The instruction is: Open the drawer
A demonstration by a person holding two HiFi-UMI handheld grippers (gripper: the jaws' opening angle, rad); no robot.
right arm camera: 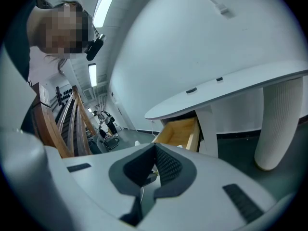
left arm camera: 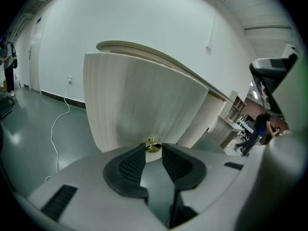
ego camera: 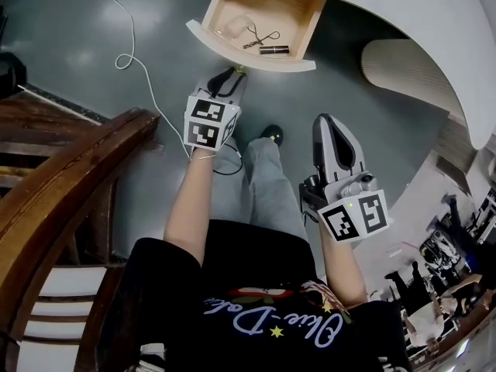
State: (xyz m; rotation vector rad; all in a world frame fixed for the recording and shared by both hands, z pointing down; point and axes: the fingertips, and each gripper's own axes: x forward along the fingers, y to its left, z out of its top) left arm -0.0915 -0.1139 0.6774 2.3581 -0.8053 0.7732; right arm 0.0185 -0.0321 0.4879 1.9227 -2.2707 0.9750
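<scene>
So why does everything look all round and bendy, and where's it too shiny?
Left gripper view: the wide lens bulges the drawer and blackens the corners. Right gripper view: the ceiling light glares white, and straight edges bow. Head view: glare spots on the floor, edges bent.

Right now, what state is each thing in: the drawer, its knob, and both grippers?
Drawer: open, pulled out from under the desk.
Gold knob: at the tips of the left gripper's jaws, not clamped.
Left gripper: jaws apart, at the drawer front.
Right gripper: jaws together, nothing held, back from the drawer.
</scene>
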